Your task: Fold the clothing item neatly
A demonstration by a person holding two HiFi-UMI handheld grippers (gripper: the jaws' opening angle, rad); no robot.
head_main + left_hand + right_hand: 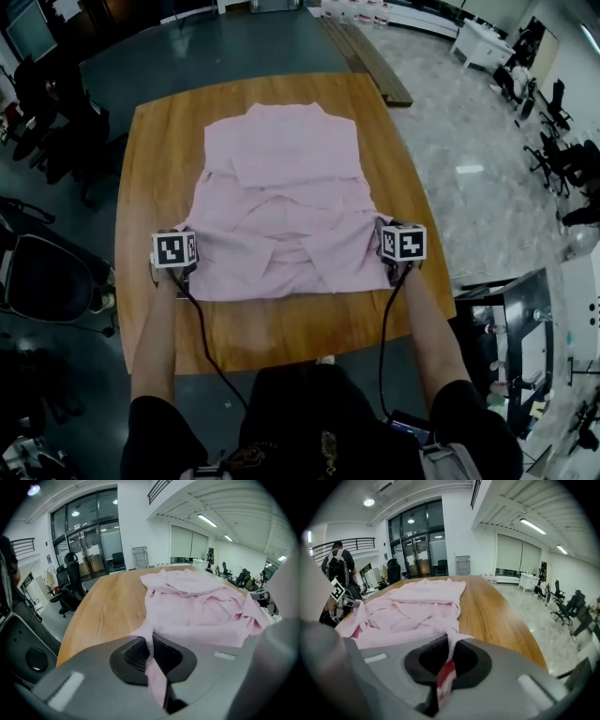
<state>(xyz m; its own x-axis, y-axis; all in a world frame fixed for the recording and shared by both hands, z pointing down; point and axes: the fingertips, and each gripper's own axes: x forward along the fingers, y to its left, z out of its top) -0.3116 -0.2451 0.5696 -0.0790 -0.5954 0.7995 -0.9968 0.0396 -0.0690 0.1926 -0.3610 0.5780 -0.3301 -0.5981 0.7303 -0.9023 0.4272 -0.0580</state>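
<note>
The left tongs (151, 645) are pinching shut on the near-left corner of the pink shirt (281, 202), and the right tongs (449, 645) are clamping shut on its near-right corner. Beyond these 2 grips, the shirt is lying partly folded across the middle of the wooden surface (155, 159).

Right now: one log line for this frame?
left tool: shut on pink shirt, left edge | right tool: shut on right edge | state: spread on wooden table

Glass doors (417, 538), black chairs (70, 581) and ceiling strip lights (533, 526) ring the glossy floor (469, 131).
</note>
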